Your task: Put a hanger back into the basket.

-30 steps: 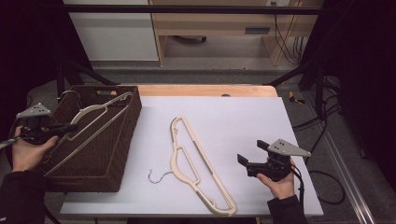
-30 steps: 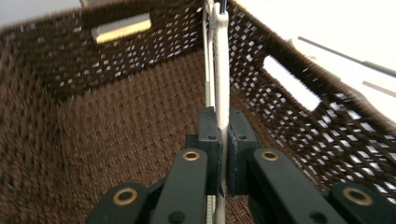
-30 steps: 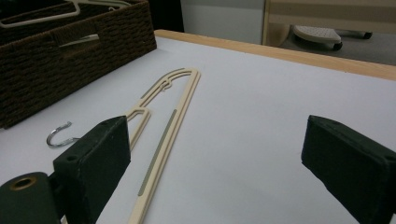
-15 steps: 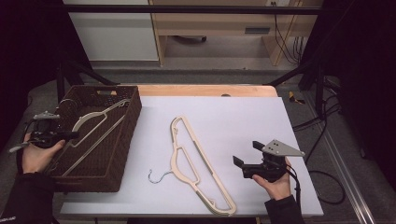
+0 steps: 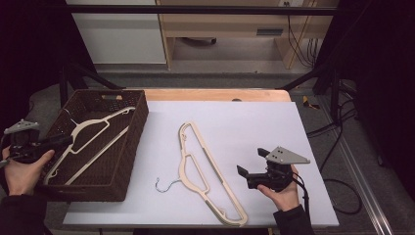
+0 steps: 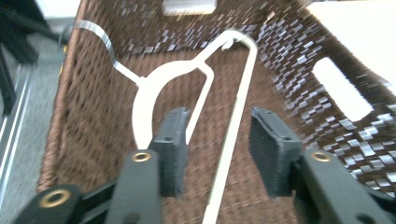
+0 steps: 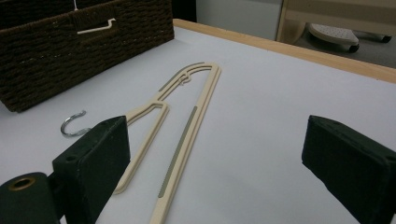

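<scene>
- A white table (image 5: pixel 254 122) with a wooden far edge is seen in the high view; everything else rests on it or is held over it.
- A dark brown woven basket (image 5: pixel 132 147) is placed on the table's left part, with cut-out handles in its end walls.
- A cream hanger (image 5: pixel 93 142) is lying inside the basket, its metal hook toward the far left corner and its long bar slanting across the woven floor; one tip is leaned near the far right corner.
- A second cream hanger (image 5: pixel 205 171) is laid flat on the table between basket and right hand, well apart from the basket, with its metal hook (image 5: pixel 164 185) pointed toward the basket.
- The left gripper (image 5: pixel 61 142) is held at the basket's left wall, aimed into it. Its jaws have just been opening and are parted to a moderate gap; in the left gripper view the hanger's bar (image 6: pixel 233 140) is seen running between the pads (image 6: pixel 273 154) without being pressed by them.
- The right gripper (image 5: pixel 252 164) is held low over the table's right part, just beside the second hanger. Its jaws are spread wide, and nothing is gripped; the hanger is seen beyond them in the right gripper view.
</scene>
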Tool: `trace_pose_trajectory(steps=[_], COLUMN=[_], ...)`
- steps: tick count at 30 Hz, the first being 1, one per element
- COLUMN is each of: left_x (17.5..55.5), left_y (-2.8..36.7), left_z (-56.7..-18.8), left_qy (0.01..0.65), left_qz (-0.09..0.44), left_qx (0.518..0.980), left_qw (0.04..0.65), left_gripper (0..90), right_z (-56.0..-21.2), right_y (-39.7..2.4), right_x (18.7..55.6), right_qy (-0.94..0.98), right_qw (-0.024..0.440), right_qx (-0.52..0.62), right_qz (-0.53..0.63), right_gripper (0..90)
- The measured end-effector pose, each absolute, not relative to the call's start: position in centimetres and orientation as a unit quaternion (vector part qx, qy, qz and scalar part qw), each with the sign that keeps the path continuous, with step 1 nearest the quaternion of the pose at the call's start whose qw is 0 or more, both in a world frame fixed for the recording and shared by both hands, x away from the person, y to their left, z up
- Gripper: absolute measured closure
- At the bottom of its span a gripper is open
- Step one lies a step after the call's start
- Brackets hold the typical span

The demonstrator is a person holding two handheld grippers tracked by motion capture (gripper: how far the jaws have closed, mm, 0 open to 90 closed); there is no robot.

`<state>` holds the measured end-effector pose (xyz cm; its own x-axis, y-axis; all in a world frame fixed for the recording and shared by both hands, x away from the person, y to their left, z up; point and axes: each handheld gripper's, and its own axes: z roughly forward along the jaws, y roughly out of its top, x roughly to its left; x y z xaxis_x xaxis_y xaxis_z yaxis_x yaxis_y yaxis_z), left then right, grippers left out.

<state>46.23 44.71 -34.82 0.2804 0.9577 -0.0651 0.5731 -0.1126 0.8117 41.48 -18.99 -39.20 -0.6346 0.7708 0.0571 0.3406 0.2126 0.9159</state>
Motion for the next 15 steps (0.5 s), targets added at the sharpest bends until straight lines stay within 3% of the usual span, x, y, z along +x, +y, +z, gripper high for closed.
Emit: trace_pose_trajectory(steps=[4,6,9,15], left_x=[44.7,44.0,43.2,42.0], left_y=[42.9,41.8,40.1,36.2], left_z=[-33.9,-33.5,-33.3,-33.5], left_qy=[0.518,0.503,0.479,0.431], left_qz=[0.263,0.269,0.260,0.265], left_qx=[0.691,0.685,0.672,0.675], left_qw=[0.430,0.453,0.501,0.537], left_gripper=[47.3,37.8,32.0,15.8], right_z=[-38.9,-38.6,-38.4,-38.2], right_y=[-18.8,-18.4,-18.1,-16.7], right_x=[41.3,41.2,41.2,41.2], right_qy=[0.750,0.750,0.752,0.766], right_qw=[0.215,0.219,0.218,0.205], right_qx=[0.367,0.362,0.359,0.355], right_qz=[0.507,0.508,0.507,0.496], right_gripper=[7.6,7.6,7.7,8.6])
